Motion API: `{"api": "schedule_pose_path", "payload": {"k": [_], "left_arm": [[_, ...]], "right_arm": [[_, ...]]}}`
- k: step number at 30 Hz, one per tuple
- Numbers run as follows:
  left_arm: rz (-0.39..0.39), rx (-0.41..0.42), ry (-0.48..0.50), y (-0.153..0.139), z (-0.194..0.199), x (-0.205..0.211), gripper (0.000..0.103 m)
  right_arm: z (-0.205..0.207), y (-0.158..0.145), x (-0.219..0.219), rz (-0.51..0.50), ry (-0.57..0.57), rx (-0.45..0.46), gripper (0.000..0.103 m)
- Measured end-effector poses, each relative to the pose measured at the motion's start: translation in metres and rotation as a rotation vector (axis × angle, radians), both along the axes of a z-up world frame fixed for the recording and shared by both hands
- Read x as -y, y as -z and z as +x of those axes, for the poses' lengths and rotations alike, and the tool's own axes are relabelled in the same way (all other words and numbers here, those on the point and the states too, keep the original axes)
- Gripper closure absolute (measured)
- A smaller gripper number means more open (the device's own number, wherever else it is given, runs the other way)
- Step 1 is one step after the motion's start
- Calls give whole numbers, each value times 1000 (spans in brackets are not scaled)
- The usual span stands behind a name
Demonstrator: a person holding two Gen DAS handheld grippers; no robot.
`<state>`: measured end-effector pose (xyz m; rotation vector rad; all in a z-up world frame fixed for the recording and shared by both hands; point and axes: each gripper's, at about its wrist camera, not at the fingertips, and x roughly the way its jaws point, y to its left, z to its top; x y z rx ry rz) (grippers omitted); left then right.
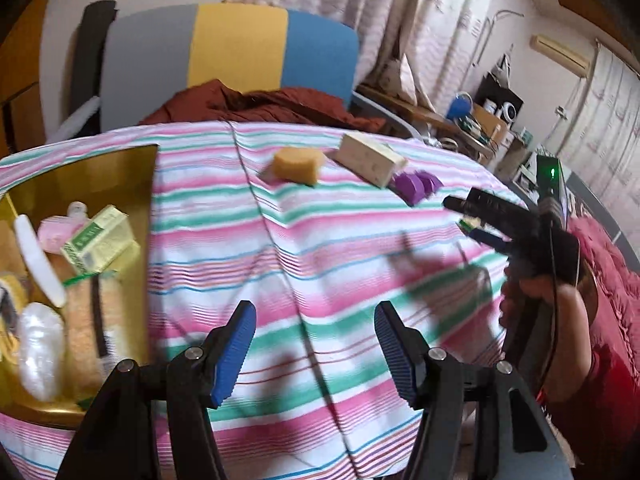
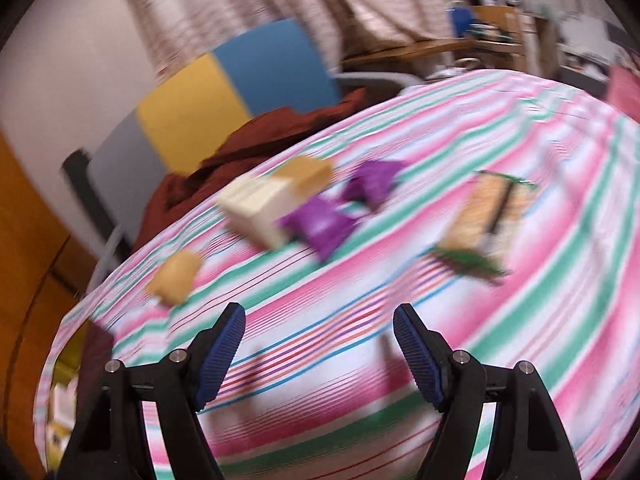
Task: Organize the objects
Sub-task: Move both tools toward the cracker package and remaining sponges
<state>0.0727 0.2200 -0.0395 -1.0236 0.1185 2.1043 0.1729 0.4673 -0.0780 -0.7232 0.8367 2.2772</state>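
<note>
Both hand-held grippers stood with jaws apart and nothing between the blue pads. Seen from the left wrist camera, the left hand-held gripper [image 1: 316, 352] hung over the striped cloth [image 1: 304, 240] covering the desk.

At the far left of that view sat a gold box [image 1: 132, 168], already holding a pale green carton [image 1: 100, 244], a white tube [image 1: 40, 260], a pink item [image 1: 54, 232], a clear wrapped bundle [image 1: 38, 352] and a tan packet [image 1: 90, 320] with a dark band. Near the far edge of the cloth, well apart from the box, lay an orange sponge [image 1: 296, 164]. Just to its right was a cream box [image 1: 368, 158], and beside that a purple piece [image 1: 416, 184]. Further right, the right hand-held gripper [image 1: 468, 216] came in from the side, held in a hand [image 1: 540, 292] with a red sleeve [image 1: 608, 320] behind it.

From the right wrist camera, heavily blurred, the right hand-held gripper [image 2: 320, 352] pointed at the same cloth. From left to right lay a small tan sponge [image 2: 176, 276], the cream box [image 2: 256, 208] with another tan sponge [image 2: 308, 172] just behind it, two purple pieces [image 2: 316, 228], and a tan packet with green ends [image 2: 480, 224] off to the right. A chair [image 1: 236, 48] with grey, yellow and blue panels stood behind the desk.
</note>
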Motion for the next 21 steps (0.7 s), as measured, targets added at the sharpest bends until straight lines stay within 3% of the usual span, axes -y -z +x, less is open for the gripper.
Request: {"api": "schedule_pose_path", "payload": {"k": [5,8,15,21], "left_arm": [[-13,42,25,9,2,-17,39],[-10,41,42,9,5,-27,39],[-23,20,64,4,7,-43,39],[-20,23,53,0,-7,-54,39]], "right_arm": [[24,0,-42,22,158,13,23],[32,-1,-72,10,239,30,16],[13,7,-121,28,264,129,18],[3,18,-124,56,263,207,22]]}}
